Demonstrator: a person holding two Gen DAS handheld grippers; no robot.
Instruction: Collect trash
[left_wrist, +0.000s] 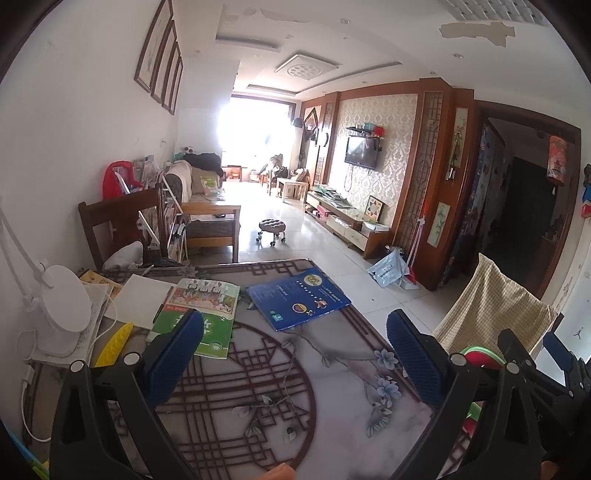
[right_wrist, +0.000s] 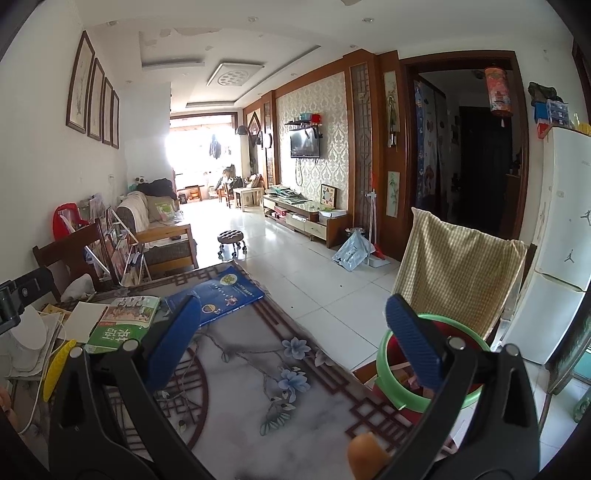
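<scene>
My left gripper (left_wrist: 295, 354) hangs open over the patterned table cover (left_wrist: 332, 398), with nothing between its blue pads (left_wrist: 177, 347). My right gripper (right_wrist: 293, 343) is open too and holds nothing. It hovers over the table's right edge. A round bin with a green rim (right_wrist: 391, 393) and a red inside stands just off that edge. My right finger hides part of it, and a few scraps show inside. A sliver of the bin (left_wrist: 484, 354) also shows in the left wrist view. I see no loose trash on the table.
A green book (left_wrist: 199, 321), a blue book (left_wrist: 299, 299), white paper (left_wrist: 140, 299), a yellow piece (left_wrist: 114, 343) and a white lamp base (left_wrist: 62, 314) lie at the table's far left. A chair with a checked cloth (right_wrist: 458, 273) stands behind the bin, beside a white fridge (right_wrist: 561, 240).
</scene>
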